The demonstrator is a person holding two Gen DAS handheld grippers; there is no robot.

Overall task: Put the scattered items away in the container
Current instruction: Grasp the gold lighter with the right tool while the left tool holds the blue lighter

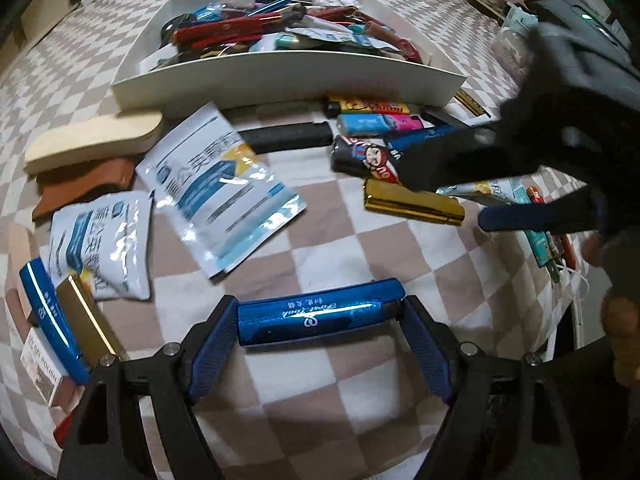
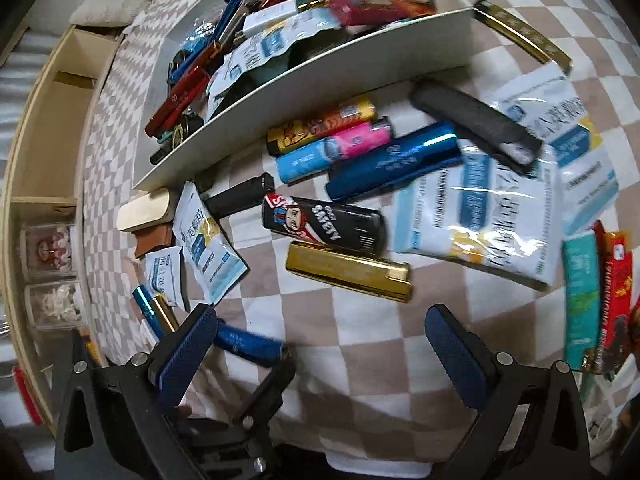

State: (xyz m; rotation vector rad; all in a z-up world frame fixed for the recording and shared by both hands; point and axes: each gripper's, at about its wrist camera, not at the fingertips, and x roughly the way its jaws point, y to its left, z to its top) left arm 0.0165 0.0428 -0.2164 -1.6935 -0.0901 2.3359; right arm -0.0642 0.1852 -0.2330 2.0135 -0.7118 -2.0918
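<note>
My left gripper point(image 1: 320, 320) is shut on a shiny blue lighter point(image 1: 320, 316), gripped end to end between the blue pads and held just above the checkered cloth. The white container point(image 1: 280, 76) lies ahead, heaped with lighters and sachets. In the right wrist view my right gripper point(image 2: 320, 348) is open with only cloth between its fingers; a gold lighter point(image 2: 348, 276) and a black cartoon lighter point(image 2: 320, 224) lie just beyond its tips. The held blue lighter point(image 2: 248, 346) shows behind its left finger. The right gripper point(image 1: 472, 192) hovers over the gold lighter point(image 1: 412, 202).
White-and-blue sachets point(image 1: 224, 188) and a wooden block point(image 1: 92, 140) lie left of the tray. Yellow, pink-blue and dark blue lighters point(image 2: 332, 140) sit against the container wall point(image 2: 320, 92). Snack packets point(image 2: 600, 300) lie at the right. A wooden shelf point(image 2: 44, 152) borders the bed.
</note>
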